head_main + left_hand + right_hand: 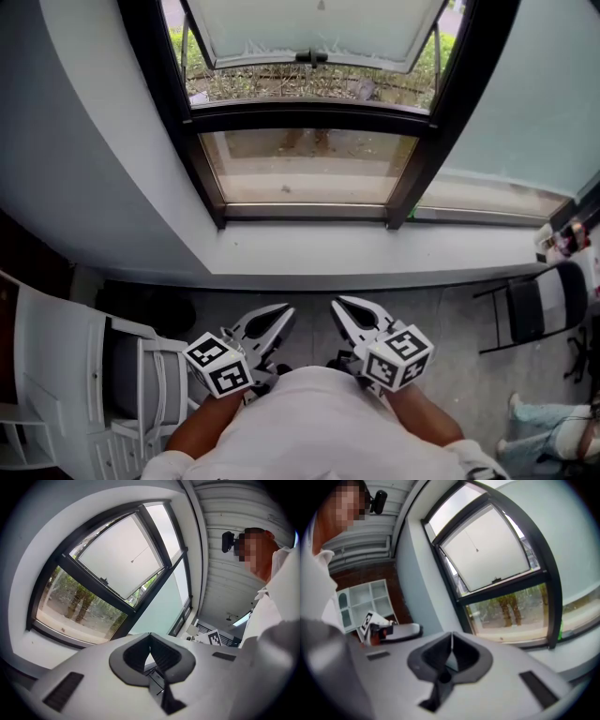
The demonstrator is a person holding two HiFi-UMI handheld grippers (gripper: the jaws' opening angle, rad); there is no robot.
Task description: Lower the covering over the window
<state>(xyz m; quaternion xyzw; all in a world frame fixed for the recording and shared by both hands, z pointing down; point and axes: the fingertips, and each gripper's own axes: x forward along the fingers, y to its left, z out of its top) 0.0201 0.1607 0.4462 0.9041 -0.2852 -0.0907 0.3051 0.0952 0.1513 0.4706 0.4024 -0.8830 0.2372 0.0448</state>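
The window has a black frame, and its upper sash is tilted open. A thin pull cord with a small end piece hangs in front of the upper pane, also seen as the cord. The covering itself is out of view above. My left gripper and right gripper are held low, close to my body and well short of the sill, side by side. Both are shut with nothing between the jaws, as the left gripper and right gripper views show.
A wide pale sill runs under the window. A white shelf unit stands at the left. A black folding chair stands at the right, and a person's leg shows at the lower right.
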